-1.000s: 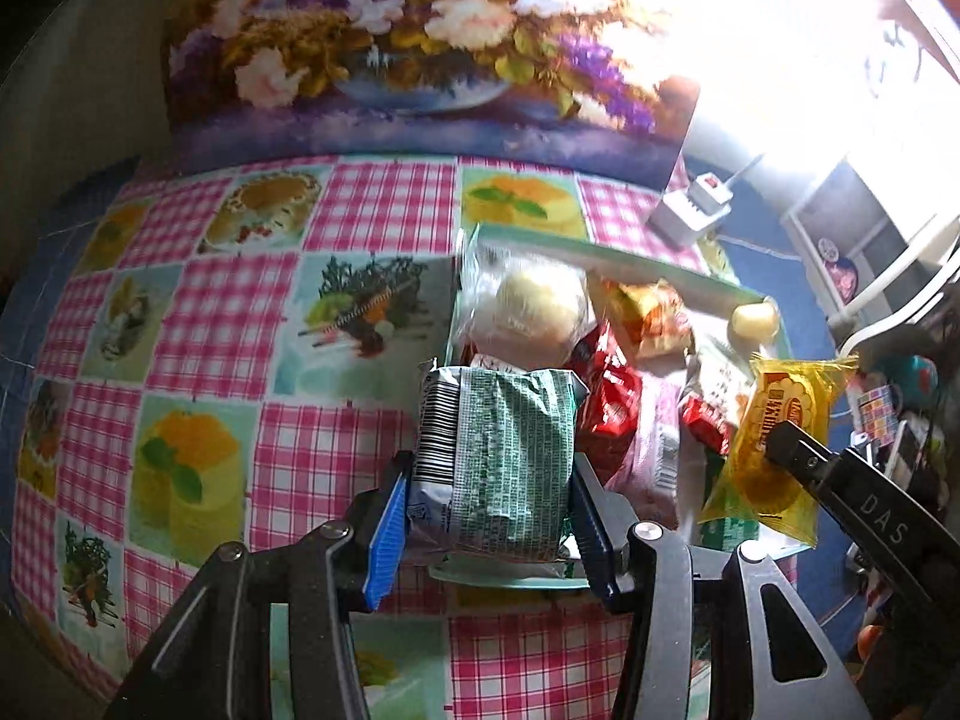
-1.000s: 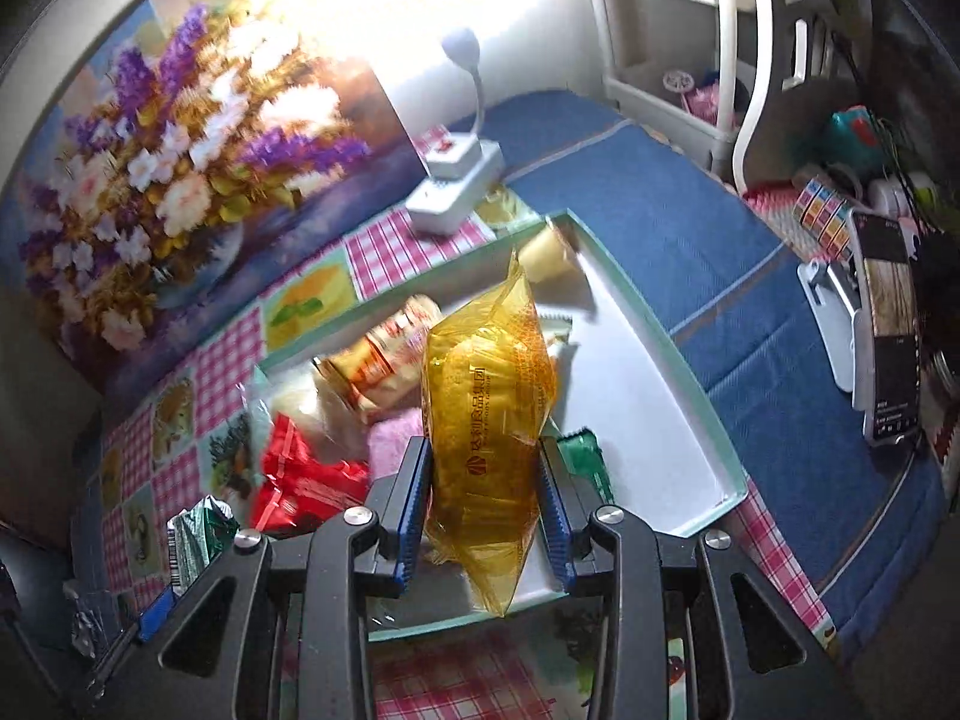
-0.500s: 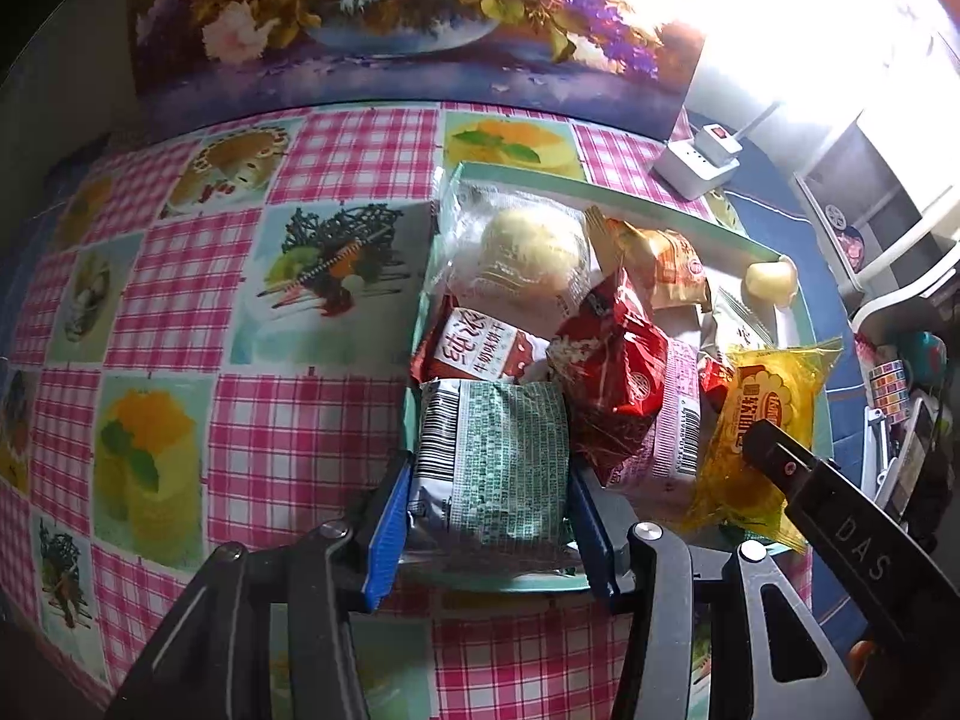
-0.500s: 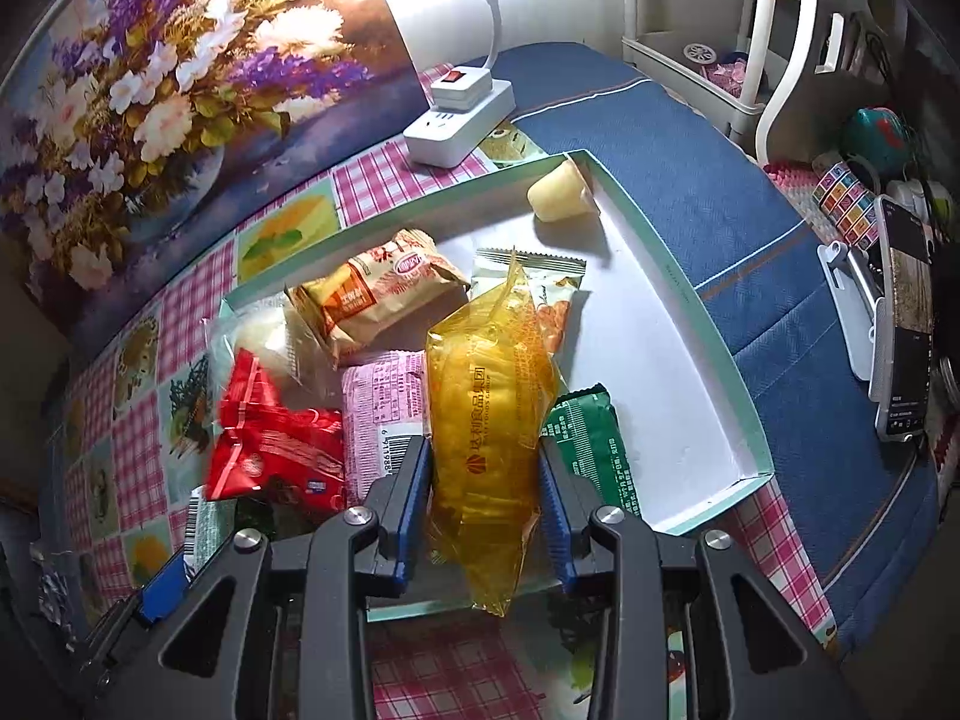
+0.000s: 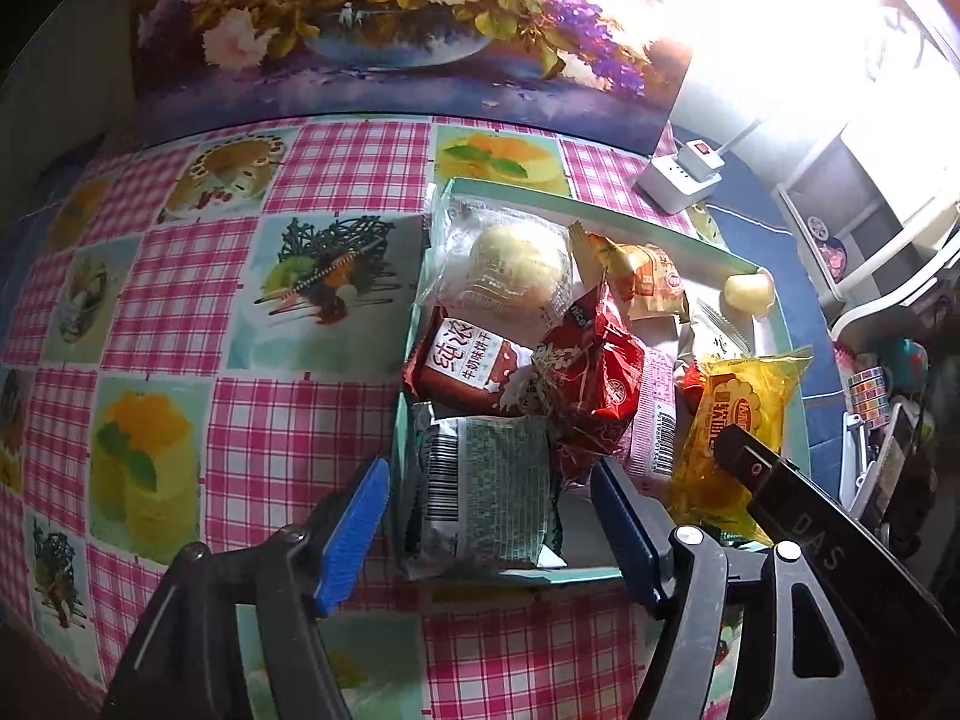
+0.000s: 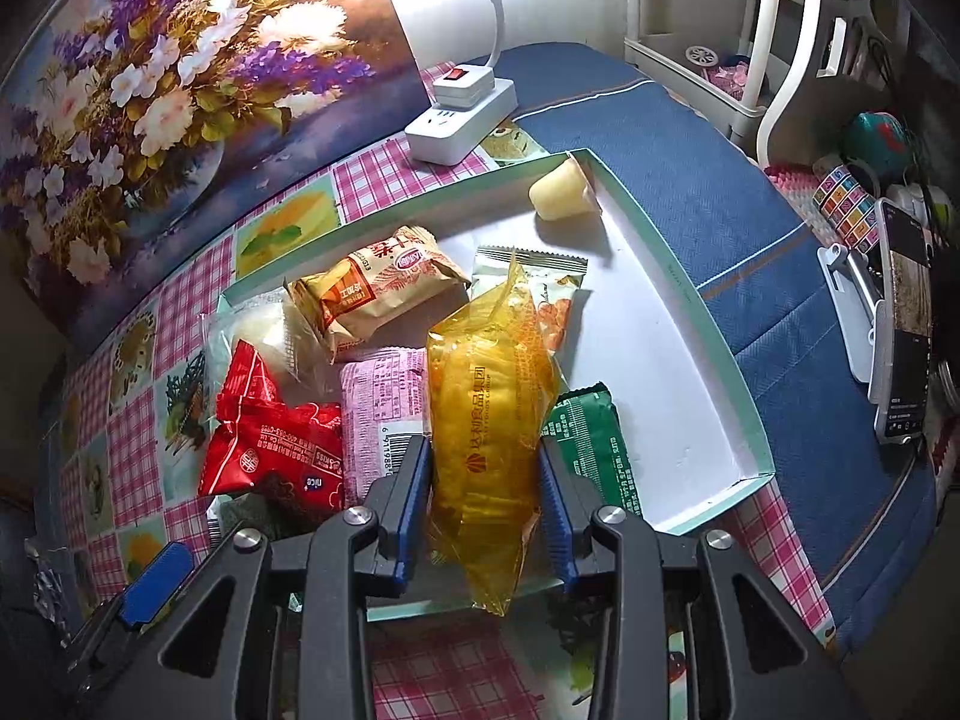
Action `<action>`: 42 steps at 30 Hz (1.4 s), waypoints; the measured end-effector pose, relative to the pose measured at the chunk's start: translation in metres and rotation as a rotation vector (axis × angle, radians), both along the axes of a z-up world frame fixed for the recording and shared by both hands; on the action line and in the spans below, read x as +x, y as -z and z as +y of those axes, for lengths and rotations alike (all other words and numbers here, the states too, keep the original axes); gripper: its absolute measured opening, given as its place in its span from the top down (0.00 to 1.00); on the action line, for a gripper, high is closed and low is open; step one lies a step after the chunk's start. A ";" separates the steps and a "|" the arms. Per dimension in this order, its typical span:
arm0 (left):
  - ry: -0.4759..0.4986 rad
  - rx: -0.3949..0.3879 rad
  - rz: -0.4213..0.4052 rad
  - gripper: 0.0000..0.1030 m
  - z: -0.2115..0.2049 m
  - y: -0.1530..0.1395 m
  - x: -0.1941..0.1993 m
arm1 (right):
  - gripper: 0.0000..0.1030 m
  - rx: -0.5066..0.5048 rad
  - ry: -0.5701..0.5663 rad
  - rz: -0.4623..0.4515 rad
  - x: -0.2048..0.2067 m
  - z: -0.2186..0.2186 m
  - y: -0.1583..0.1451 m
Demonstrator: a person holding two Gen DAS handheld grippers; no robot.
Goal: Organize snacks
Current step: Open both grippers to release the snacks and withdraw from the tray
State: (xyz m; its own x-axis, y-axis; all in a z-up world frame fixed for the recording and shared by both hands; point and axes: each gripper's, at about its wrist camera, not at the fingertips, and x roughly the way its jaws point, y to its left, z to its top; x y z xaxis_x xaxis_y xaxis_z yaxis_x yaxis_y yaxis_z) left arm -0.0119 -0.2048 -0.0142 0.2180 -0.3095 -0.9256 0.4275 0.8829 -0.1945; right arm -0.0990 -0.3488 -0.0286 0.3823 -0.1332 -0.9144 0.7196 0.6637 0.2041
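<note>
In the near left corner of the tray (image 5: 786,324), a green pack (image 5: 489,495) lies flat, barcode end to the left, its far edge tucked under a red pack (image 5: 591,384). The left gripper (image 5: 489,531) stands spread wide around it, blue pads (image 5: 354,531) clear of the wrapper on both sides: released. Beyond lie a brown-red biscuit pack (image 5: 465,369), a clear-wrapped bun (image 5: 519,261) and an orange pack (image 5: 645,279), with a jelly cup (image 5: 747,291) in the far right corner.

The right gripper (image 6: 486,492) is clenched on a yellow pack (image 6: 489,420), which it holds lengthwise over the tray's near edge, between a pink pack (image 6: 378,408) and a dark green bar (image 6: 591,447). The tray sits on a pink checked cloth (image 5: 288,432); a power strip (image 6: 459,120) stands behind it, beside a flower painting (image 6: 180,78).
</note>
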 end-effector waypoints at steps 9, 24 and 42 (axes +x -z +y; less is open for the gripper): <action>-0.049 0.016 -0.009 0.18 0.019 -0.002 0.001 | 0.46 -0.016 -0.007 -0.029 0.001 0.004 -0.008; -0.220 0.124 -0.152 0.00 0.079 -0.014 0.005 | 0.12 -0.042 -0.061 -0.080 -0.007 0.027 -0.025; -0.289 0.204 -0.240 0.00 0.125 -0.029 -0.019 | 0.12 -0.087 -0.157 -0.042 -0.031 0.069 -0.027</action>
